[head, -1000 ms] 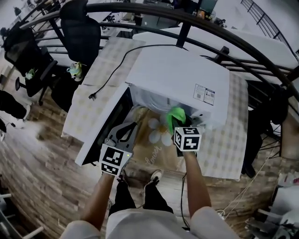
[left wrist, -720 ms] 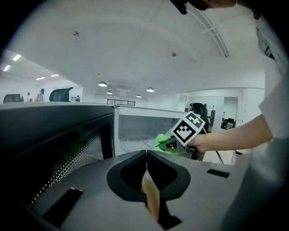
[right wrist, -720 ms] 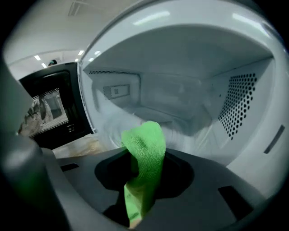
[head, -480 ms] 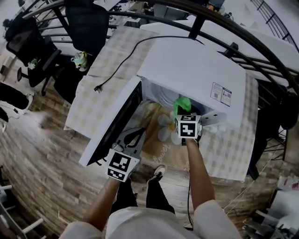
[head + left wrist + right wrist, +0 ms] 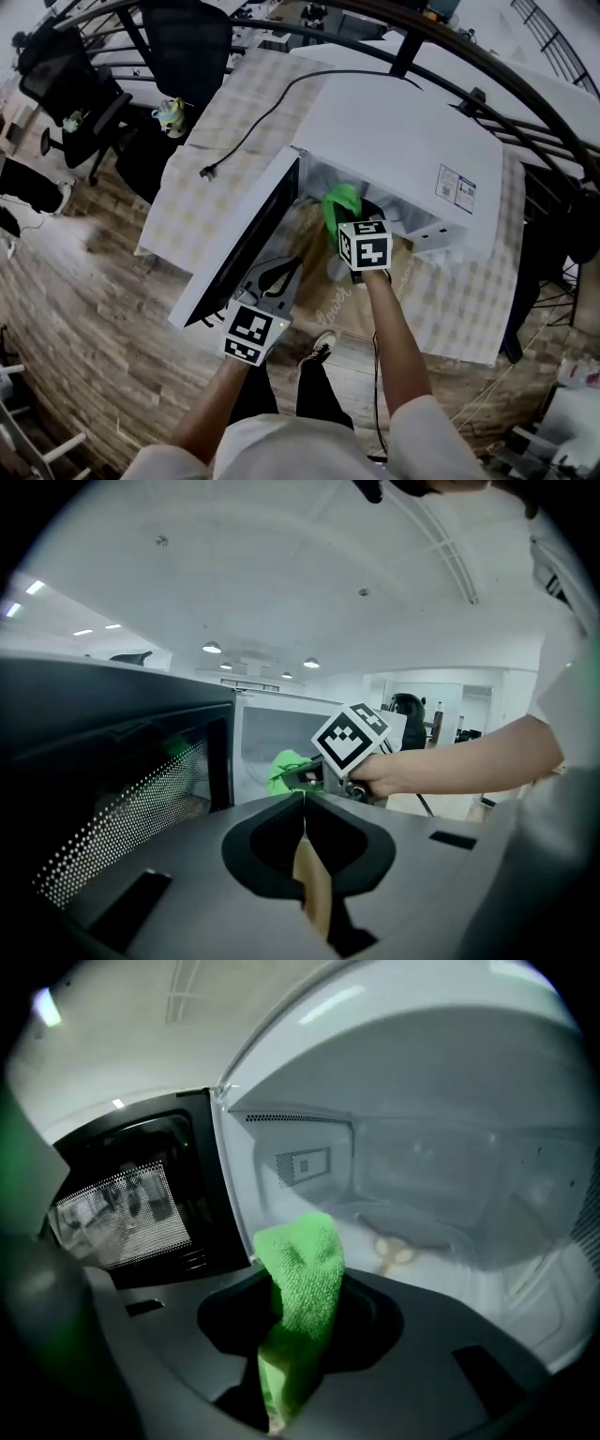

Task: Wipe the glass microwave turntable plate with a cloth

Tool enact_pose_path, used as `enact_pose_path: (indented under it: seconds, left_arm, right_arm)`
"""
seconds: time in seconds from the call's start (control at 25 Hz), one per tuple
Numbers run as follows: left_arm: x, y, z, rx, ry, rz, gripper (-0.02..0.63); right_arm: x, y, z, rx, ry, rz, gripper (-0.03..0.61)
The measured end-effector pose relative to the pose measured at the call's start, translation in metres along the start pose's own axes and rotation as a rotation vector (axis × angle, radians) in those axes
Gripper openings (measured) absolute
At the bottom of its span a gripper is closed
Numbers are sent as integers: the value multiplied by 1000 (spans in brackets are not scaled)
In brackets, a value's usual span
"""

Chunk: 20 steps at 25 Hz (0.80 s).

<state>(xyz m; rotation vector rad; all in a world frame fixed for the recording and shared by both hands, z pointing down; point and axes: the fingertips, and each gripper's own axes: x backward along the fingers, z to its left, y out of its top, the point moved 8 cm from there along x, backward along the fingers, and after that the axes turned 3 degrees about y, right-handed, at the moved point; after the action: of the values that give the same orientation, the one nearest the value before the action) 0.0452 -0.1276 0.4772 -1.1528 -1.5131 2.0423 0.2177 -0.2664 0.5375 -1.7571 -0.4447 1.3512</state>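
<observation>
Your right tongs (image 5: 298, 1290): clamped on the green cloth (image 5: 302, 1251), at the mouth of the open microwave (image 5: 394, 131); glass turntable plate (image 5: 441, 1232): inside the cavity, beyond the cloth; your left tongs (image 5: 305, 797): closed, empty, beside the open door (image 5: 248, 244); checked surface (image 5: 187, 211) beneath.

Open microwave (image 5: 403, 131), green cloth (image 5: 339, 206) at cavity

Three cameras on one open microwave (image 5: 394, 131).
Head view: high overhead, steeply down, far off. Left gripper view: low beside the door (image 5: 103, 761), facing across to the cavity (image 5: 272, 742), fairly near. Right gripper view: at the cavity mouth, facing in, very close. All three share door and cloth (image 5: 300, 1279); cavity wall possibly shared, dim at left.
</observation>
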Motion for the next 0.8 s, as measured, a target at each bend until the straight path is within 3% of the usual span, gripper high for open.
enact_pose_path:
  seconds: [0.12,0.2,0.44,0.6,0.8]
  left_arm:
    - [0,3,-1,16,4,-14,18]
    - [-1,3,-1,27,4,-17,18]
    - [-6,-1,1,32,0,-11,18]
    - [-7,-6,0,29,-5,0,19]
    - [-5,-12,4,28,-5,13,18]
  right_arm:
    - [22,8,-11,52,-144,-57,132]
    - [35,6,-28,34,-242,-68,132]
    - [40,-10,-68,4,-411,0,133]
    - [22,-20,-78,11,-395,129,135]
    - [9,-13,-67,109,-296,169,133]
